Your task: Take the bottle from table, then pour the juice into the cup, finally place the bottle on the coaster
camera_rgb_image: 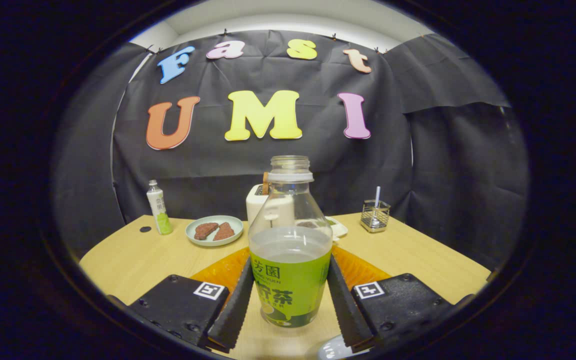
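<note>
You worked over a light wooden table in a booth walled with black cloth. Ahead sat a small bottle, a plate with two brown pieces, a white toaster and a wire holder. The open bottle wore a green label with Chinese characters and small Latin print, too fine to trust. Your claw was clamped on that bottle, both fingers against its label. An orange mat lay behind them.
</note>
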